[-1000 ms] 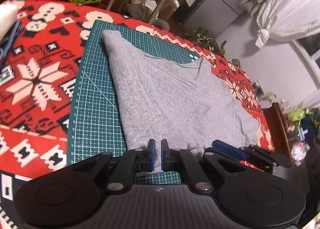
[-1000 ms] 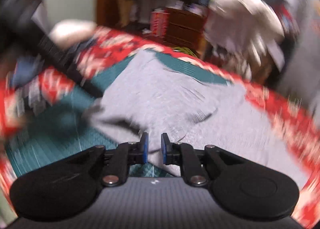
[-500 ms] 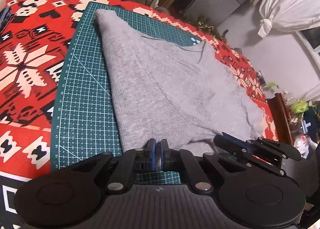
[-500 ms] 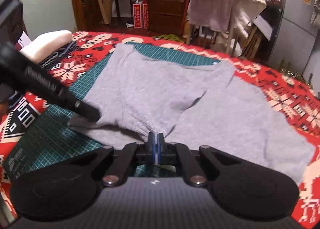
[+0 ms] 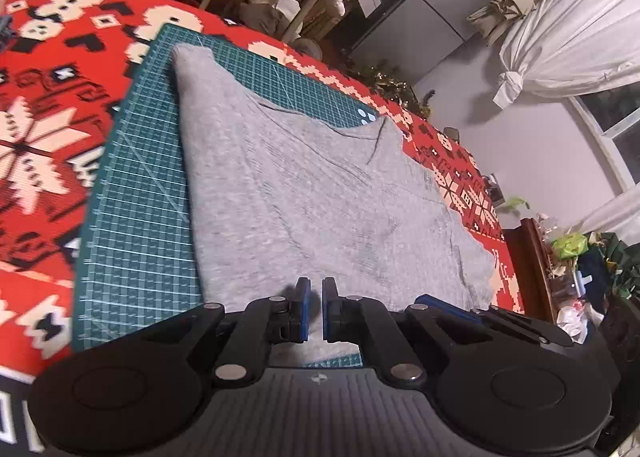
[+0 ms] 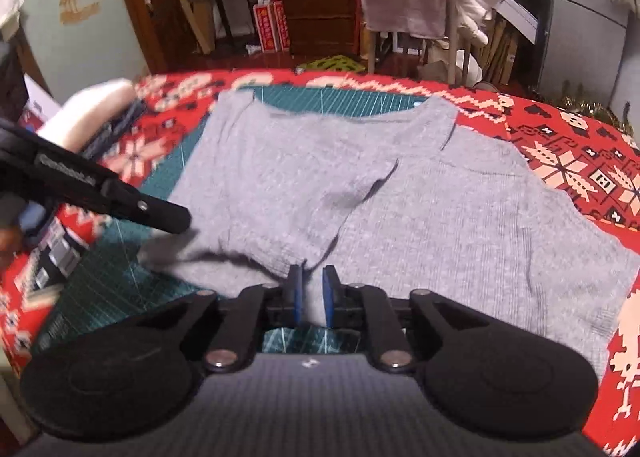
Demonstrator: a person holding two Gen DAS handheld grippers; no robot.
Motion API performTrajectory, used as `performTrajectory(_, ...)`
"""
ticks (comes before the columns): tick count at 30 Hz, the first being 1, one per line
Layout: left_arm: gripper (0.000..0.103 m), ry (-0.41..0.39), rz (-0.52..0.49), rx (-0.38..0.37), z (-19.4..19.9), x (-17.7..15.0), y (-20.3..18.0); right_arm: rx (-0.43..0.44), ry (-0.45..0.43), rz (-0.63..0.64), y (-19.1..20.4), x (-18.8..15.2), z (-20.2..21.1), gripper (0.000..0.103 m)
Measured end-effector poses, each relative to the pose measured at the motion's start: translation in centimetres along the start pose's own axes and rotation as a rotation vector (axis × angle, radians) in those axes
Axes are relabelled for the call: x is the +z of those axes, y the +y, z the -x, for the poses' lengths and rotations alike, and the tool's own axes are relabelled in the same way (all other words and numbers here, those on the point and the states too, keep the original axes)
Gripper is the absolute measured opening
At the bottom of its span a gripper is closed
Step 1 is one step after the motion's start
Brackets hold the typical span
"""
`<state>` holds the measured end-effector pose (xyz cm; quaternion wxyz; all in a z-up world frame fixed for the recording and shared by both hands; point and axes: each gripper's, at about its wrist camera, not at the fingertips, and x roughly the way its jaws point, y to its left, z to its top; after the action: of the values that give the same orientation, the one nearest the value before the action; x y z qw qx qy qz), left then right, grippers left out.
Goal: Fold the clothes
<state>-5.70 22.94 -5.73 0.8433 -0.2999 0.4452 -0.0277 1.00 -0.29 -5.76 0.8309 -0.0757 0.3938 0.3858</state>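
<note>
Grey ribbed knit top (image 6: 420,193) spread flat across a dark green gridded cutting mat (image 5: 136,217), itself laid on a red patterned blanket (image 5: 44,129) with white snowflake motifs. One side already folded over the middle, so a diagonal edge runs across the front. In the right wrist view, neckline toward the far edge of the mat, hem toward the camera, long axis running near to far. Right portion hanging off the mat onto the blanket.

No print or label readable on the top; white lettering on the near left corner of the mat too blurred to read. Raised lettering along the left gripper (image 6: 176,219) arm, blurred, not legible.

Left gripper's blue pads slightly apart over the near hem, cloth between them, not clamped. Right gripper (image 6: 311,289) likewise narrowly parted, grey fabric showing in the gap.
</note>
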Motion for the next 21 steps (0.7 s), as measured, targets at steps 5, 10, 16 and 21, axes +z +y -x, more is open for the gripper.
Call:
performTrajectory(5,0.004,0.021,-0.020,0.005,-1.1,-0.1,-0.9,0.005,-0.031,-0.059,-1.2,0.4,0.6,0.020)
performTrajectory(10,0.005,-0.007,-0.013,0.011,-1.1,0.1,-1.0,-0.053,-0.113,-0.133,-3.2,1.6,0.0,0.021)
performTrajectory(16,0.005,-0.051,0.037,0.027,-0.5,0.5,0.4,-0.101,-0.200,-0.113,-4.0,4.0,-3.3,0.028)
performTrajectory(21,0.005,-0.066,0.058,0.019,-0.3,1.0,1.0,-0.143,-0.156,-0.053,-4.1,4.8,-6.7,0.029)
